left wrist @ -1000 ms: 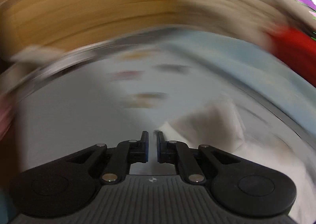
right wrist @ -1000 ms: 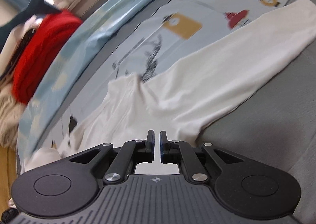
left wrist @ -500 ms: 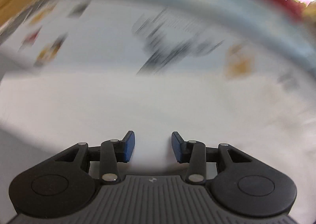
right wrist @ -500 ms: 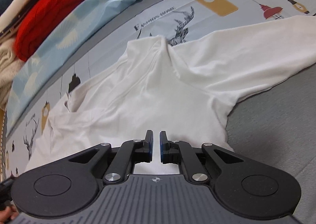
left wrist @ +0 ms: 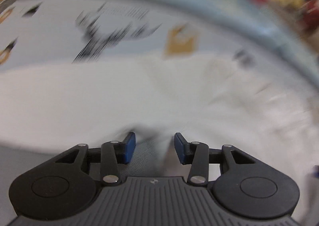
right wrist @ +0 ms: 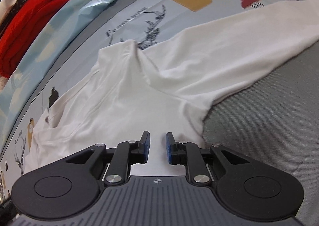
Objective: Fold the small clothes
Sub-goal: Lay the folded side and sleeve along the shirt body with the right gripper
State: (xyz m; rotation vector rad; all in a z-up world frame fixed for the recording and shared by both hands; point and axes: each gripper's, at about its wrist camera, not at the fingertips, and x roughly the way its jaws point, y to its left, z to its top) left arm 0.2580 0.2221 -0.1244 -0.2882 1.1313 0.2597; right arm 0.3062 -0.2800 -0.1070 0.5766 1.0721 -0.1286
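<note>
A white long-sleeved top (right wrist: 129,90) lies spread flat on the bed, collar (right wrist: 127,46) at the far end and one sleeve (right wrist: 239,42) stretched out to the right. My right gripper (right wrist: 158,136) hovers over the body of the top near the armpit; its jaws are opening a little, with cloth under them but none pinched. In the blurred left wrist view the same white top (left wrist: 99,94) fills the middle. My left gripper (left wrist: 154,138) stands at its near edge, jaws well apart and closing slightly; the cloth's edge lies between them and the pads do not press it.
The top rests on a pale printed sheet (right wrist: 189,0) beside grey fabric (right wrist: 269,116) at the right. A light blue patterned band (right wrist: 69,16) runs behind, and a pile with a red knit garment (right wrist: 30,26) sits at the far left.
The left view swung down from the bed's far side onto the white top, and its jaws went from shut to wide apart. The right gripper sank closer to the top and its jaws parted.
</note>
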